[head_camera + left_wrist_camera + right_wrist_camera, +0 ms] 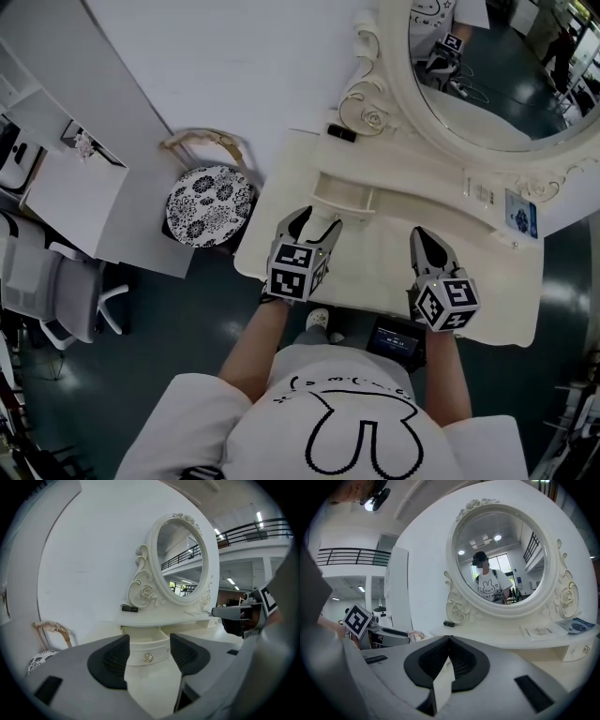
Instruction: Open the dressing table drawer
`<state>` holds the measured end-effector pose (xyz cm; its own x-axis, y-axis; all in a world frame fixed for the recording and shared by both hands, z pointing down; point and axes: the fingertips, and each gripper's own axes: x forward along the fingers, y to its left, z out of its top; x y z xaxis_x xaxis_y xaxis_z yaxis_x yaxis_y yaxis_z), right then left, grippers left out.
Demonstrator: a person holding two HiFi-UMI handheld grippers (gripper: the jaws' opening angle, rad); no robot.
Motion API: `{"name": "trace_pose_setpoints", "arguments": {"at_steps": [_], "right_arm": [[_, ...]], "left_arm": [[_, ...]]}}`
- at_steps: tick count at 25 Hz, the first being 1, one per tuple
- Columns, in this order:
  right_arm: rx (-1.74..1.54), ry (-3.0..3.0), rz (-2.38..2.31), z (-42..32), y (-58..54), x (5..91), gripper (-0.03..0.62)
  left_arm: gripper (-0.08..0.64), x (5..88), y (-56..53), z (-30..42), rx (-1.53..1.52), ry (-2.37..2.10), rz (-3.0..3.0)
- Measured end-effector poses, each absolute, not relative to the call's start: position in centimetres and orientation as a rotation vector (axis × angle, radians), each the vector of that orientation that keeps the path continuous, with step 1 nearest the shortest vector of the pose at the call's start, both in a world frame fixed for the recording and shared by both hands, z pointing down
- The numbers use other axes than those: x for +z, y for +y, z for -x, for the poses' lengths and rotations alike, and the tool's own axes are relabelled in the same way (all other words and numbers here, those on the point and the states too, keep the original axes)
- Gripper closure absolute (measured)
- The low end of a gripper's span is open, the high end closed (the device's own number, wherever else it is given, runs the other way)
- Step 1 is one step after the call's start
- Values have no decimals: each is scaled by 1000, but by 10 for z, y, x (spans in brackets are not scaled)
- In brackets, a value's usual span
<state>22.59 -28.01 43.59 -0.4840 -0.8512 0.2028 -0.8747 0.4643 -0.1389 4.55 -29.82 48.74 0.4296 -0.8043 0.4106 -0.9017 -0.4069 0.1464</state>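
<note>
Dressing table drawer [342, 195] is the job here, so start with the biggest thing. The white dressing table [487, 281] fills the middle of the head view. A big round mirror [487, 84] stands along its back edge. A stool [211, 204] with a black and white flower seat stands on the floor, just beside the table's left edge.

The drawer sits under a low shelf near the back left corner of the table. It looks partly slid out toward the person, and you can see down into it. Nothing shows inside.

The left gripper [319, 223] hangs over the table top right in front of the drawer. Its jaws are wide apart and hold nothing. In the left gripper view a little shiny knob [148, 657] on the drawer front shows between them but farther off, so they do not touch it.

The right gripper [424, 239] rests over the front middle of the table, well apart from the drawer. Its jaws are pressed together with nothing in them.

A small black thing [341, 133] lies on the shelf by the back left corner.

The opening step looks mostly done. If the drawer must come out more, the left gripper needs to go forward, close on the knob and pull straight back.
</note>
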Motion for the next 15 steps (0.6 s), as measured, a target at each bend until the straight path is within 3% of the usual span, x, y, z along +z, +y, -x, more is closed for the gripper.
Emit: {"name": "trace_pose_setpoints", "arguments": {"at_steps": [13, 15], "right_arm": [[161, -2719, -1526, -235, -282, 362, 577], [107, -2738, -1492, -230, -279, 351, 577]], "left_arm": [[307, 408, -288, -38, 263, -1518, -2462], [353, 395, -287, -35, 222, -1528, -2486]]}}
